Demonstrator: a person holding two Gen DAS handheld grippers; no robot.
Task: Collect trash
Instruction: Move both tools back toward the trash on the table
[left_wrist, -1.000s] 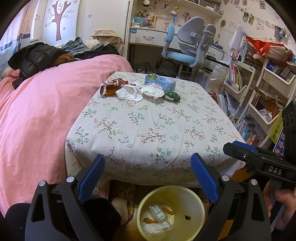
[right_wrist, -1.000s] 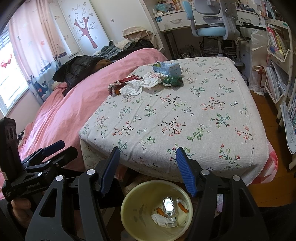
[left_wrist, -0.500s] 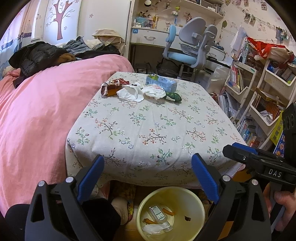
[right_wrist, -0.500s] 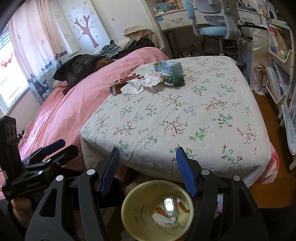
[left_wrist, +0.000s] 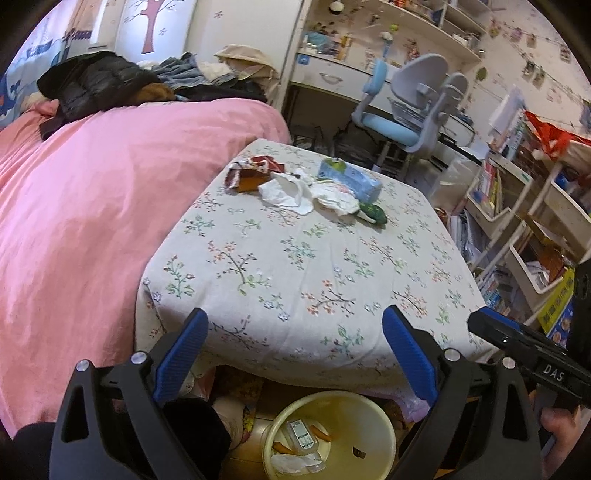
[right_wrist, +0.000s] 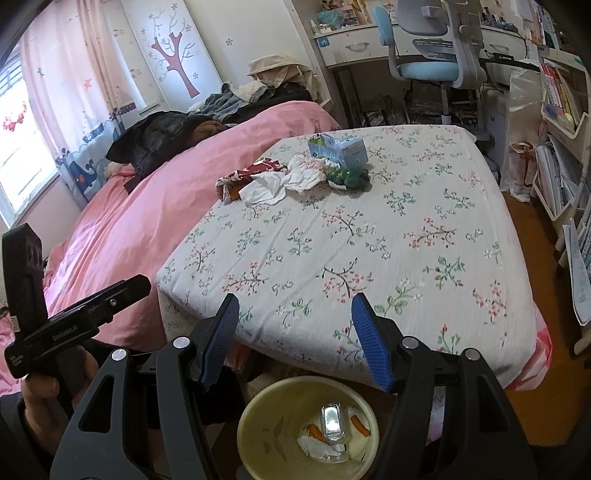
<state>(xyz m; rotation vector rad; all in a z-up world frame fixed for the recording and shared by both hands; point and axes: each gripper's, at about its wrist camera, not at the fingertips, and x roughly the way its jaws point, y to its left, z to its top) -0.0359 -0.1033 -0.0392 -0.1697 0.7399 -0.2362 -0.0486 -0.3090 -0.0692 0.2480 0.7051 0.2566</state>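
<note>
1. Grippers: left gripper (left_wrist: 291, 350) and right gripper (right_wrist: 295, 336) stand open, holding nothing.
2. Trash (left_wrist: 295, 186) lies upper centre on table (left_wrist: 295, 277).
3. Bin (left_wrist: 376, 424) sits bottom centre, below the jaws.

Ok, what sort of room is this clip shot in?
Most likely a child's bedroom: a bed under a pink cover, a desk with a blue and grey desk chair, and a tree decal beside pink curtains.
</note>
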